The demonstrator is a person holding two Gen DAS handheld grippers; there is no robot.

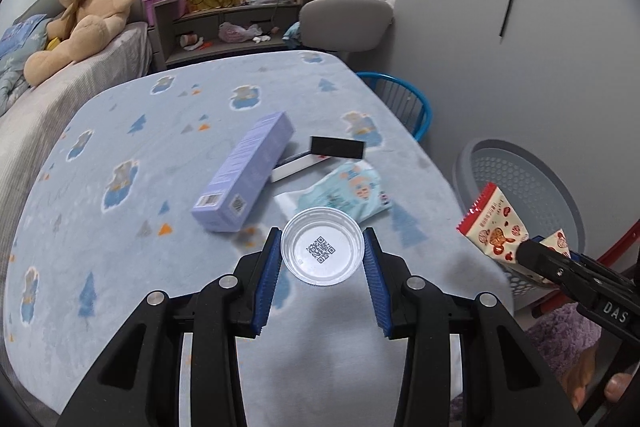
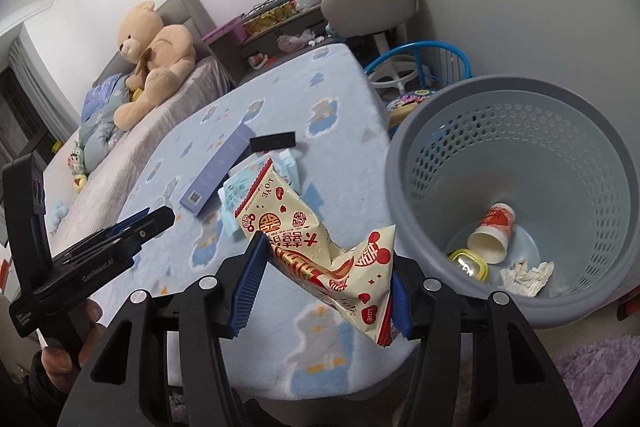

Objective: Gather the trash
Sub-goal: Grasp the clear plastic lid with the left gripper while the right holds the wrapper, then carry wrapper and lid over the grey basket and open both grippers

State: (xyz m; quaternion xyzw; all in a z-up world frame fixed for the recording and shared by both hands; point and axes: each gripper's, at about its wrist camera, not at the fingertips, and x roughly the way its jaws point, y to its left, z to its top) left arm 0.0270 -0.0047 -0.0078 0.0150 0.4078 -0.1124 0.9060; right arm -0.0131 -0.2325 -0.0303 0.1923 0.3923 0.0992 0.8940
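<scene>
My left gripper (image 1: 323, 251) is shut on a clear plastic lid (image 1: 322, 251) with a QR code, just above the table (image 1: 120, 227). My right gripper (image 2: 326, 267) is shut on a cream and red snack bag (image 2: 320, 243), held past the table's right edge beside the grey perforated trash basket (image 2: 404, 187). The bag also shows in the left wrist view (image 1: 496, 223). Inside the basket lie a paper cup (image 2: 492, 233), a yellow-rimmed lid (image 2: 468, 263) and crumpled tissue (image 2: 526, 275). On the table lie a purple box (image 1: 244, 171), a black and white box (image 1: 320, 155) and a light blue wipes pack (image 1: 348, 187).
A grey chair (image 1: 346, 21) and a blue wire chair (image 1: 404, 99) stand beyond the table. A bed with a teddy bear (image 1: 84, 7) is to the left. A cluttered shelf (image 1: 232, 15) is at the back. A purple rug (image 2: 596, 375) covers the floor.
</scene>
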